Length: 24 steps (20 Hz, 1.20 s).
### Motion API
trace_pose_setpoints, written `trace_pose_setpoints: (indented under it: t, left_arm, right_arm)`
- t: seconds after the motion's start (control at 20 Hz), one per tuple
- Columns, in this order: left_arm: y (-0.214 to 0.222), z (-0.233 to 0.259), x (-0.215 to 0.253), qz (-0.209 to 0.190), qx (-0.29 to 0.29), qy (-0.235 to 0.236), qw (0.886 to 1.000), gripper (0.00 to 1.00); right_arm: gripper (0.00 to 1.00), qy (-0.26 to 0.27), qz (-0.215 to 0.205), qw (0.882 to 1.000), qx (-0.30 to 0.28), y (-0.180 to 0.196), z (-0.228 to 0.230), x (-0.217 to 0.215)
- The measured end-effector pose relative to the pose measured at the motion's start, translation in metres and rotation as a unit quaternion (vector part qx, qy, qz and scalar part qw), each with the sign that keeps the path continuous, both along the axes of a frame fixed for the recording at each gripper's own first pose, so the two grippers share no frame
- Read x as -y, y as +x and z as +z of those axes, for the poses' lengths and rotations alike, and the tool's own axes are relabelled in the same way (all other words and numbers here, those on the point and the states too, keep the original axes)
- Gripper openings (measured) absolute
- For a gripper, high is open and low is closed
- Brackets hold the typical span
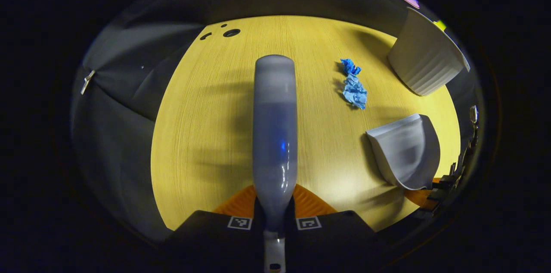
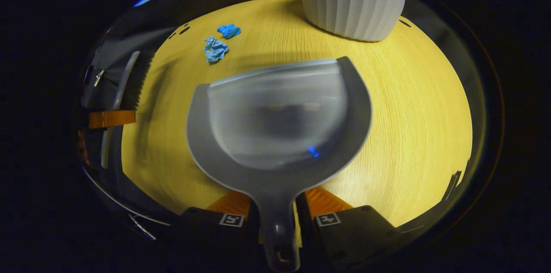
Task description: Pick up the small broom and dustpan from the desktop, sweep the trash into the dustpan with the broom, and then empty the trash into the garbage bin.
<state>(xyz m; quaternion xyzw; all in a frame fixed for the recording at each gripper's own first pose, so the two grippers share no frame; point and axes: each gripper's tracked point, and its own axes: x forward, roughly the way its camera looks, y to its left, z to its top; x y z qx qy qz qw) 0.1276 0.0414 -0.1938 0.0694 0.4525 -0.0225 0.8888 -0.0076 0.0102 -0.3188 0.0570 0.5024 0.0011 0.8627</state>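
Both tools were already picked up, so step one looked done; sweeping and emptying were left

Broom (image 1: 274, 135) sat in the left gripper (image 1: 274, 217), fingers pinching its handle from both sides, body running straight out ahead over the desk (image 1: 206, 135). In the right gripper view the broom (image 2: 129, 79) showed at far left edge, bristles down near the desk edge

Dustpan (image 2: 280, 122) was held by the right gripper (image 2: 277, 217), fingers clamped on the handle either side, pan mouth facing forward. Pan looked empty, though blurred, so not certain. In the left gripper view the dustpan (image 1: 407, 150) sat off to the right, near the desk's right edge; whether it touched the desk or hung just above, couldn't tell

Trash (image 1: 354, 85) was two crumpled blue wads lying on the desk touching or nearly so, between broom and bin, ahead of the pan. Right gripper view showed the same trash (image 2: 217, 44) ahead and left of the pan lip, well apart from it. None swept yet

Bin (image 1: 426, 64), white and ribbed, stood at the far right of the desk, just beyond the trash; right gripper view had the bin (image 2: 351, 1) straight ahead past the pan

My read: roughly a third in. Remaining: set pan lip down by the wads, broom them in, carry pan to the bin and tip
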Motion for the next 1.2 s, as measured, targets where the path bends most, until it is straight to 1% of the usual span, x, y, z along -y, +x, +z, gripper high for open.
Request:
trace_pose_setpoints:
  t: [0.15, 0.25, 0.4, 0.5, 0.6, 0.7, 0.8, 0.85, 0.9, 1.0, 1.1, 1.2]
  left_arm:
    - [0.026, 0.005, -0.002, -0.024, 0.002, 0.022, 0.999, 0.23]
    - [0.048, 0.007, 0.006, -0.050, 0.000, 0.027, 0.998, 0.23]
    - [0.085, 0.011, 0.016, -0.101, 0.001, 0.062, 0.993, 0.23]
    - [0.111, 0.013, 0.026, -0.131, -0.003, 0.083, 0.988, 0.23]
    - [0.133, 0.011, 0.036, -0.163, -0.013, 0.111, 0.980, 0.23]
    - [0.149, 0.009, 0.046, -0.195, -0.021, 0.141, 0.970, 0.23]
    - [0.158, 0.001, 0.056, -0.217, -0.034, 0.158, 0.963, 0.22]
    - [0.161, -0.003, 0.060, -0.226, -0.040, 0.163, 0.960, 0.20]
    - [0.164, -0.006, 0.065, -0.237, -0.047, 0.168, 0.956, 0.23]
    - [0.171, -0.006, 0.076, -0.268, -0.042, 0.181, 0.945, 0.23]
    - [0.165, -0.007, 0.087, -0.295, -0.056, 0.184, 0.936, 0.23]
    - [0.152, -0.012, 0.102, -0.315, -0.068, 0.174, 0.930, 0.23]
  right_arm:
    - [0.37, 0.007, 0.026, 1.000, -0.016, -0.006, 0.003, 0.002]
    - [0.34, 0.009, 0.044, 0.999, -0.024, -0.003, -0.001, 0.004]
    - [0.33, -0.013, 0.078, 0.997, -0.026, -0.008, 0.002, 0.022]
    - [0.33, -0.018, 0.086, 0.996, -0.029, -0.007, 0.006, 0.032]
    - [0.33, -0.024, 0.096, 0.995, -0.027, -0.004, 0.009, 0.039]
    - [0.33, -0.027, 0.104, 0.994, -0.028, -0.003, 0.009, 0.043]
    - [0.33, -0.026, 0.110, 0.993, -0.031, -0.003, 0.010, 0.045]
    - [0.33, -0.028, 0.115, 0.992, -0.031, -0.003, 0.009, 0.046]
    - [0.33, -0.030, 0.119, 0.992, -0.030, -0.002, 0.009, 0.047]
    - [0.33, -0.032, 0.125, 0.991, -0.030, 0.000, 0.010, 0.050]
    - [0.33, -0.031, 0.129, 0.991, -0.032, 0.000, 0.010, 0.051]
    - [0.33, -0.035, 0.135, 0.990, -0.032, 0.001, 0.008, 0.053]
